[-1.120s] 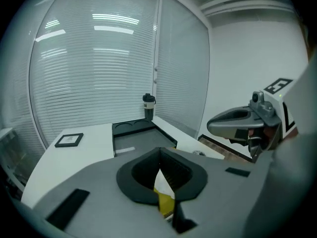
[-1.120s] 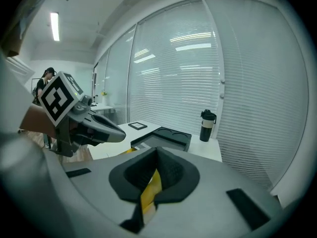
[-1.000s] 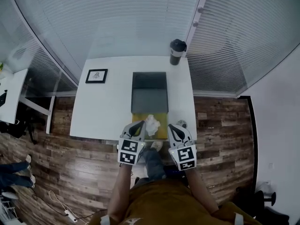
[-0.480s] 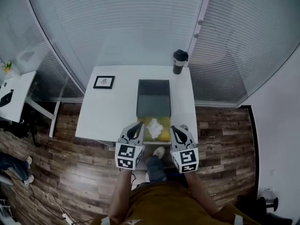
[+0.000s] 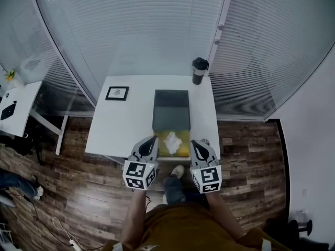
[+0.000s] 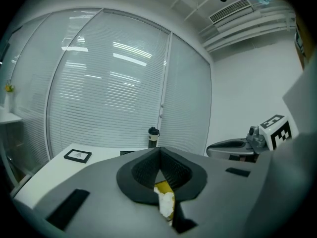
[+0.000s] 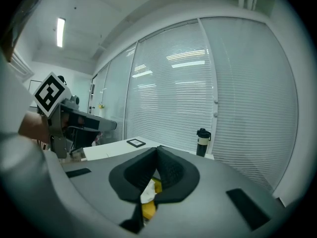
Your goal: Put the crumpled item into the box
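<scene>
The crumpled item (image 5: 173, 141) is a small white wad of paper, creased and lumpy. It lies on a yellow panel (image 5: 183, 149) at the near end of the dark box (image 5: 170, 111), which sits on the white desk (image 5: 125, 124). The wad is between the 2 grippers and touches neither. The left gripper (image 5: 153, 139) and right gripper (image 5: 194, 142) hang at the desk's near edge, both clenched on nothing.

Left gripper (image 5: 153, 139) and right gripper (image 5: 195, 143) side by side, fingers (image 6: 143, 171) pressed together.
</scene>
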`<state>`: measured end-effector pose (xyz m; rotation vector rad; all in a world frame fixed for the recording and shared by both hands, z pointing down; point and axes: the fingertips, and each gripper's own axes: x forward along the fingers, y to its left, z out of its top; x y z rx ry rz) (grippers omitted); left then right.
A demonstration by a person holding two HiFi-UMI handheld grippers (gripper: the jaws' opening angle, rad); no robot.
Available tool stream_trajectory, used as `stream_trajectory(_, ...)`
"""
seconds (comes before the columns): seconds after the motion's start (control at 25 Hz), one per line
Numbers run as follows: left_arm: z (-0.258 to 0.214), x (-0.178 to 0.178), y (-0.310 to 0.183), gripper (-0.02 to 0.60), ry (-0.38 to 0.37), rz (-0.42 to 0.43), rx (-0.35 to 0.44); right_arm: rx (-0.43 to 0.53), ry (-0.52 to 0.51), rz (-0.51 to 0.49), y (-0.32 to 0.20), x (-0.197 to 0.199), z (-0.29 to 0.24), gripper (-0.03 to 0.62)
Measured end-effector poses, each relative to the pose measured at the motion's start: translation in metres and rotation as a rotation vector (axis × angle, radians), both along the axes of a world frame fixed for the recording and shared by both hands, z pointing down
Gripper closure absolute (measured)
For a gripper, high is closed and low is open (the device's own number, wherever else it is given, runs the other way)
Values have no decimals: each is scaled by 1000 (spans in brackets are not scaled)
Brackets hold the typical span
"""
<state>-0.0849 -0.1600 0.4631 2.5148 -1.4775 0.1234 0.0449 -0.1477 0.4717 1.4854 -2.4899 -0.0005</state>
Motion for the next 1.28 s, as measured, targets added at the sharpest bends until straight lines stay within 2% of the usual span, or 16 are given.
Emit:
stream_trajectory(0.64,6,11,-1,558,-27,16,-12,-17,2,-22,0,3,4,582)
stream_trajectory(1.28,12,13,-5,558,-6,15,-29,-49,4,-22,-3,6,15,582)
